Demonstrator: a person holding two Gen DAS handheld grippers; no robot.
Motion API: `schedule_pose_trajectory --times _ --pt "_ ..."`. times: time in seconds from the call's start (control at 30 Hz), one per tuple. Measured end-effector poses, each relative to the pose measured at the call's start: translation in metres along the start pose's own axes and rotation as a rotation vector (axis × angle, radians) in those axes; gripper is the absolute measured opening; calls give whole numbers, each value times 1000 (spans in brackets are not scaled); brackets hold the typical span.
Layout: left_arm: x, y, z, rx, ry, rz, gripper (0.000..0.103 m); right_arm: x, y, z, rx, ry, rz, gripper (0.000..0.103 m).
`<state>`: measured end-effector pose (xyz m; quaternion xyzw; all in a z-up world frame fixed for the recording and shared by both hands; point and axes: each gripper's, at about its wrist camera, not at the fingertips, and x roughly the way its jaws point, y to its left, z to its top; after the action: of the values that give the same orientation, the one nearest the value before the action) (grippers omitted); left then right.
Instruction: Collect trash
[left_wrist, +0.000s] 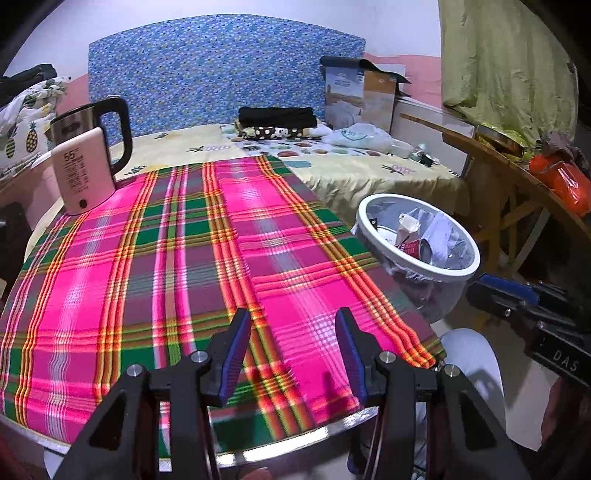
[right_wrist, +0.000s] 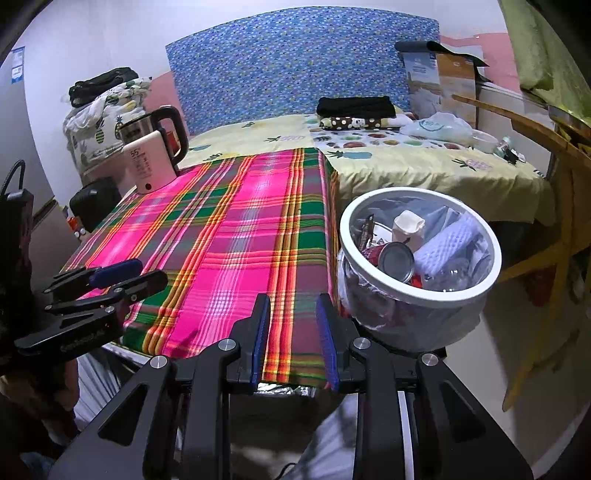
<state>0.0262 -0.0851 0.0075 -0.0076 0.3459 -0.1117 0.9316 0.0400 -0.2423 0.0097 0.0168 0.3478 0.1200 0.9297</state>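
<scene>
Plaid tablecloth (left_wrist: 184, 258) under both spread-apart grippers, L (left_wrist: 291, 332) & R (right_wrist: 291, 314); only R view shows can (right_wrist: 397, 262) in bin (right_wrist: 421, 295).

Home, a bedroom doubling as living space. Bed (right_wrist: 424, 166) with a fruit-print yellow sheet and blue patterned headboard (right_wrist: 295, 62), folded clothes (right_wrist: 356, 110) stacked on it. Small table under a pink plaid cloth (left_wrist: 184, 258) butts against the bed, electric kettle (left_wrist: 88, 158) on top. Bagged white bin (right_wrist: 417, 291) beside it holds household trash. Pineapple-print bundle (right_wrist: 107, 122) at left, possibly bedding. Wooden folding table (left_wrist: 491, 158) at right.
</scene>
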Motion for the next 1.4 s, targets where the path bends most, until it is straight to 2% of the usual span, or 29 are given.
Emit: schedule_pose_trajectory --times 1.4 --pt "-13 5 -2 -17 -8 28 49 -4 11 0 -23 -10 -4 27"
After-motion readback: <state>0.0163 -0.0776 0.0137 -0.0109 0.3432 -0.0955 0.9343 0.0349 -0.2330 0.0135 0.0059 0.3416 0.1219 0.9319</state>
